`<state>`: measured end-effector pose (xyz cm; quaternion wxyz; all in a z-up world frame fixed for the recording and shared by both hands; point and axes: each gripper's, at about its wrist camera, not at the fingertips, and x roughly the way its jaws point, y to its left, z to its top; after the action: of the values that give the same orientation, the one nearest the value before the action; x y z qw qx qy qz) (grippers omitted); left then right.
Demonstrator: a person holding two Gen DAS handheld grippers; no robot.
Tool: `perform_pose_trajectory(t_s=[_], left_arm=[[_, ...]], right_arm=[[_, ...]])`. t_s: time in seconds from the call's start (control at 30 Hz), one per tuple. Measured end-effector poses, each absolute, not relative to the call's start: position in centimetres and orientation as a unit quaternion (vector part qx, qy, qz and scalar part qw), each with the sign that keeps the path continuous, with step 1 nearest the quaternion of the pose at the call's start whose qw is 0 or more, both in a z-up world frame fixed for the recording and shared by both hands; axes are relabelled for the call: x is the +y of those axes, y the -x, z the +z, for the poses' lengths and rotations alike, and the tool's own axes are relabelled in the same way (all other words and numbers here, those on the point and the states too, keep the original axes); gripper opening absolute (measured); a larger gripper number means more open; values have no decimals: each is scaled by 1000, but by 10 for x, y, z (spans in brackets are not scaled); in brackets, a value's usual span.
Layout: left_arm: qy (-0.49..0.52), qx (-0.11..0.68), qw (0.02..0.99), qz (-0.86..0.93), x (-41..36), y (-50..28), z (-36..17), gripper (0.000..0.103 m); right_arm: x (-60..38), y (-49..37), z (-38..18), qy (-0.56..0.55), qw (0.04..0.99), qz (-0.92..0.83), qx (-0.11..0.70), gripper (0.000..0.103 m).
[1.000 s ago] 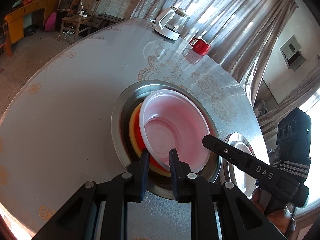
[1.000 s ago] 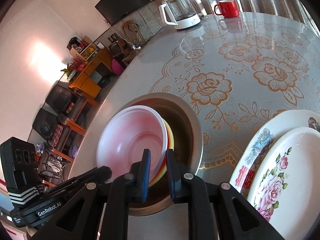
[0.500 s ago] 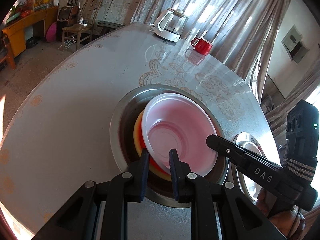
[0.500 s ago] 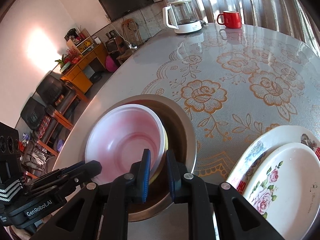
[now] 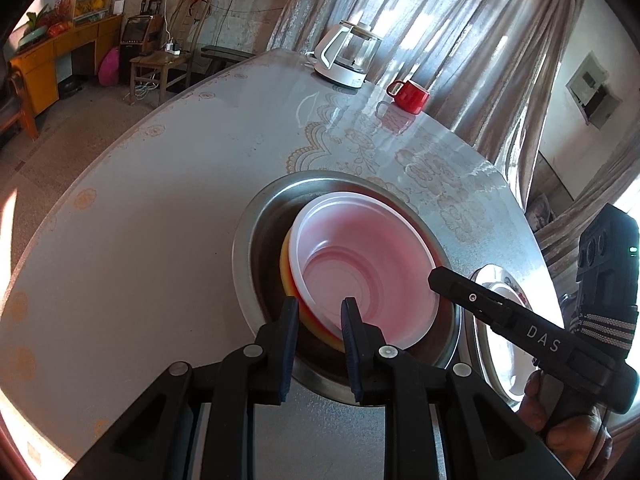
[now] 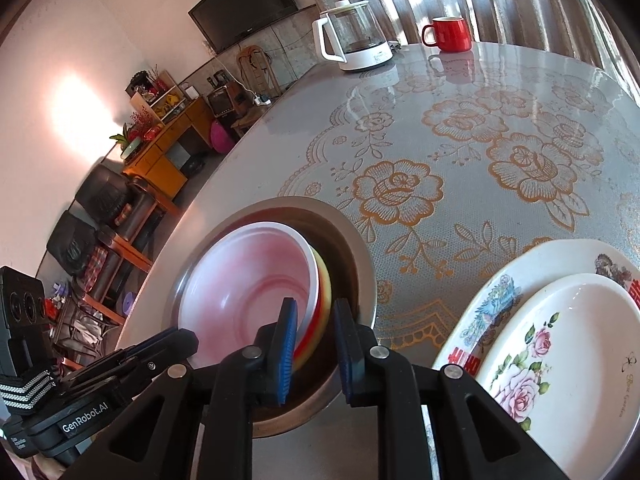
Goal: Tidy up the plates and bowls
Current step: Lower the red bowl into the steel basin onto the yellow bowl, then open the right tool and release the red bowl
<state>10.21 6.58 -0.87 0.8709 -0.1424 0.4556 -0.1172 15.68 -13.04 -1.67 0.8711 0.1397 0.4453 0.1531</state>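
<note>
A white bowl [image 5: 364, 268] nests in a red and a yellow bowl inside a steel basin [image 5: 256, 240] on the round table. My left gripper [image 5: 318, 320] has its fingers on either side of the stack's near rim, slightly parted. In the right wrist view the bowl stack [image 6: 248, 280] sits in the basin [image 6: 360, 256], and my right gripper [image 6: 314, 322] is open around the stack's right rim. Two flowered plates [image 6: 560, 344] are stacked at the right.
A glass kettle [image 5: 344, 60] and a red mug [image 5: 408, 96] stand at the table's far edge. The stacked plates also show in the left wrist view [image 5: 496, 332], behind the right gripper's body [image 5: 532, 336]. Chairs and shelves lie beyond the table.
Both grippers' fingers have spread wider around the bowl rims. The stack sits lower in the basin, and both cameras have drawn back slightly.
</note>
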Motion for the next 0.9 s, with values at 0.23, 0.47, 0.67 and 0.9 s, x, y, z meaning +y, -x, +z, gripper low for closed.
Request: perform_pose_trajectory(t_s=[0.23, 0.47, 0.67, 0.9], left_arm=[[122, 447, 880, -109, 64, -99, -6, 22], [118, 440, 884, -104, 67, -93, -3, 22], [116, 433, 888, -99, 70, -87, 1, 31], [122, 431, 890, -88, 80, -82, 1, 33]], right_arm=[[-126, -152, -16, -124, 877, 154, 438, 17], [-123, -152, -19, -112, 879, 153, 437, 16], [-127, -150, -18, -129, 876, 155, 438, 16], [-134, -145, -15, -143, 879, 151, 430, 17]])
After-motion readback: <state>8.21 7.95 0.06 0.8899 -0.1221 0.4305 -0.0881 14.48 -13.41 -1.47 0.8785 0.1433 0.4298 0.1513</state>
